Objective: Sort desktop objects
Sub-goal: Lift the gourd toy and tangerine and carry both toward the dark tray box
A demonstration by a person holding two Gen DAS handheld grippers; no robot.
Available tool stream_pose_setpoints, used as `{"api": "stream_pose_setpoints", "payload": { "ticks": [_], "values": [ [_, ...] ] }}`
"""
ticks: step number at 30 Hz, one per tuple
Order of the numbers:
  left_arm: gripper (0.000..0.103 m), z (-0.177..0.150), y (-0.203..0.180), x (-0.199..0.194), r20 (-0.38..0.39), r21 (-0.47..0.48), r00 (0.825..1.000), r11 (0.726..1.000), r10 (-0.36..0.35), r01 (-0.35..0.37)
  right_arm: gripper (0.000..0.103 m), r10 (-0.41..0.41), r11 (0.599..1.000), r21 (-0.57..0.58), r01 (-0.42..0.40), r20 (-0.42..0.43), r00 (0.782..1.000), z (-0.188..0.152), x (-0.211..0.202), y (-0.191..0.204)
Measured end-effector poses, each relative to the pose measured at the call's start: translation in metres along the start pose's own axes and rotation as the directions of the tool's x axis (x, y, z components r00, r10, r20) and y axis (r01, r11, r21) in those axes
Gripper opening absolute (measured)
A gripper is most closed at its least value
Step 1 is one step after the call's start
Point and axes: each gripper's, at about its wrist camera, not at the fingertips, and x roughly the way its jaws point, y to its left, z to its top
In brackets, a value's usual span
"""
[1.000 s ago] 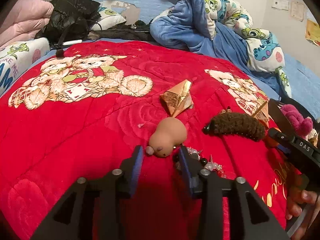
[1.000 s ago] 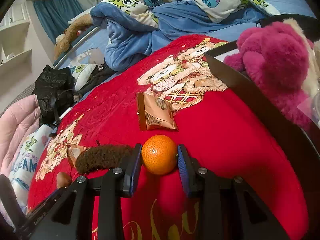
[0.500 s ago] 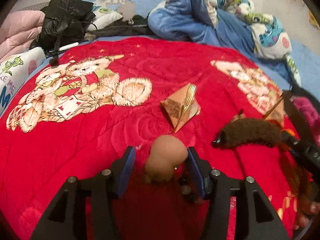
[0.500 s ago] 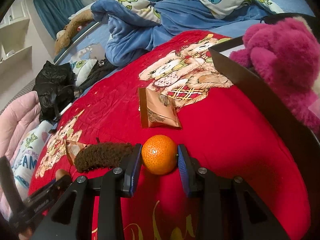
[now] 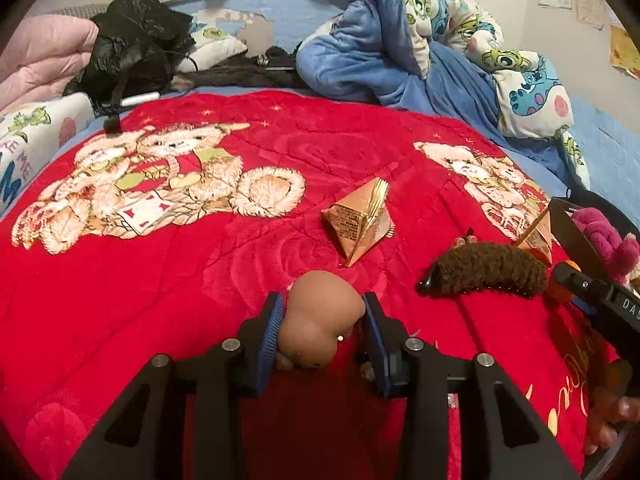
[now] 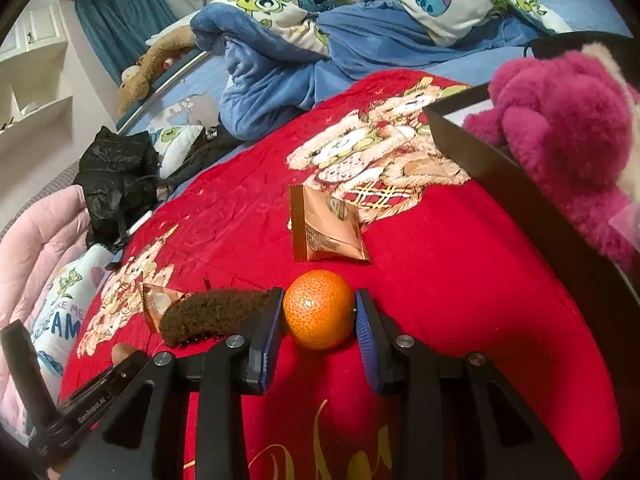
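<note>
**Left wrist view: you have the gourd; right has the orange**

Your left gripper (image 5: 322, 326) is clamped on the tan gourd-shaped toy (image 5: 320, 318), both blue pads pressing its sides above the red blanket (image 5: 160, 280). Beyond it lie a gold snack packet (image 5: 360, 222) and, to the right, a brown fuzzy hair clip (image 5: 486, 270). Your right gripper (image 6: 319, 314) pinches the orange (image 6: 319, 309) between its pads. A second snack packet (image 6: 324, 232) lies just past it; the black box (image 6: 520, 184) with the pink plush (image 6: 568, 136) sits to the right.
</note>
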Motion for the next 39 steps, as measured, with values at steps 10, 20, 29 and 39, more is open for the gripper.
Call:
{"api": "stream_pose_setpoints", "payload": {
  "ticks": [10, 20, 29, 39],
  "values": [
    [0.041, -0.006, -0.012, -0.024, 0.09, 0.072, 0.995, 0.997, -0.045, 0.038, 0.033, 0.025, 0.999, 0.031, -0.026, 0.009, 1.0, -0.005, -0.017, -0.004],
    [0.041, -0.027, -0.021, -0.065, 0.188, 0.117, 0.973, 0.986, -0.137, 0.116, 0.033, -0.058, 0.989, -0.135, 0.061, 0.032, 0.998, -0.021, -0.057, 0.009],
    [0.041, -0.043, -0.03, -0.085, 0.207, 0.162, 0.97, 0.982, -0.13, 0.097, 0.033, -0.1, 0.967, -0.227, 0.113, 0.067, 0.993, -0.026, -0.095, 0.003],
    [0.041, -0.065, -0.094, -0.116, 0.173, 0.336, 0.961, 0.93, -0.217, 0.15, 0.033, -0.162, 0.966, -0.182, 0.183, 0.121, 0.979, -0.022, -0.146, -0.036]
  ]
}}
